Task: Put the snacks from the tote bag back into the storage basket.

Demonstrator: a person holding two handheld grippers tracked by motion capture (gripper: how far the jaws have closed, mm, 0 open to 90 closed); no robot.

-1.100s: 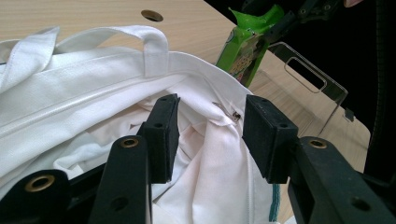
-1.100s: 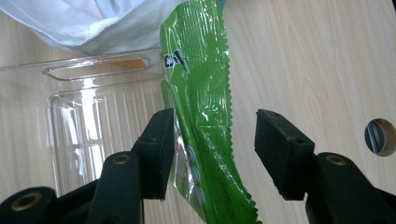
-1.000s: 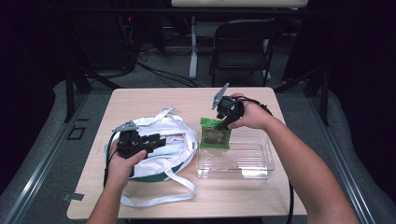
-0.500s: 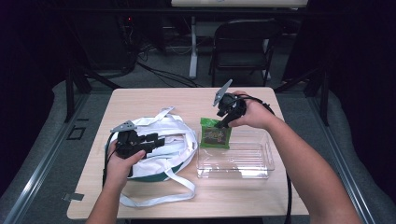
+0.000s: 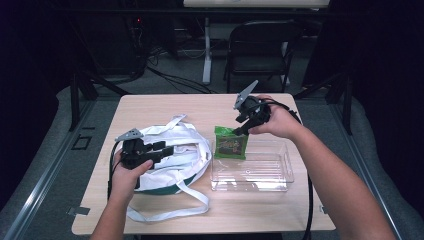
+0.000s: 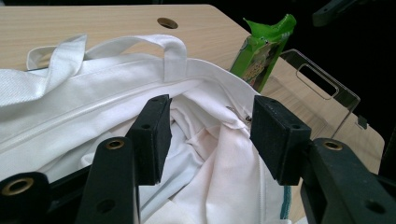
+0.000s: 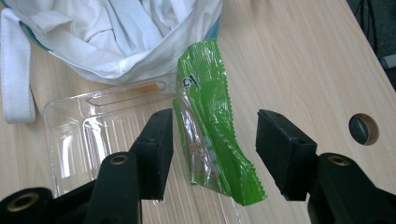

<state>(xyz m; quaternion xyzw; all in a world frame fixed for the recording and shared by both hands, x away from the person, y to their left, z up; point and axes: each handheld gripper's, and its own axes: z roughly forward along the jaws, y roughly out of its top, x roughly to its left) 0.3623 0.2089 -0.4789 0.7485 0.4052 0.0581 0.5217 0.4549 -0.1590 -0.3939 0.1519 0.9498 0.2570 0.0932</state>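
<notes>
A green snack packet [image 5: 231, 145] stands upright at the far left end of a clear plastic bin [image 5: 252, 172]. My right gripper [image 5: 239, 131] hangs just above it. In the right gripper view the packet [image 7: 205, 93] sits between the jaws of the right gripper [image 7: 212, 135], which is open, and neither pad presses on it. My left gripper [image 5: 165, 149] hovers over the mouth of a white tote bag [image 5: 182, 142]. Its jaws have just been opening. In the left gripper view the left gripper [image 6: 210, 126] is open, with bag cloth [image 6: 70, 107] under and between the pads, not pinched.
The bag and the bin rest on a light wooden table [image 5: 200, 105] that has a round hole [image 7: 363, 128] near its far edge. The bag's long straps [image 5: 170, 210] trail toward the front edge. A folding chair [image 5: 260, 50] stands behind the table.
My right hand has lifted slightly above the green packet, which stays at the bin's end. The left hand has kept its place over the bag.
</notes>
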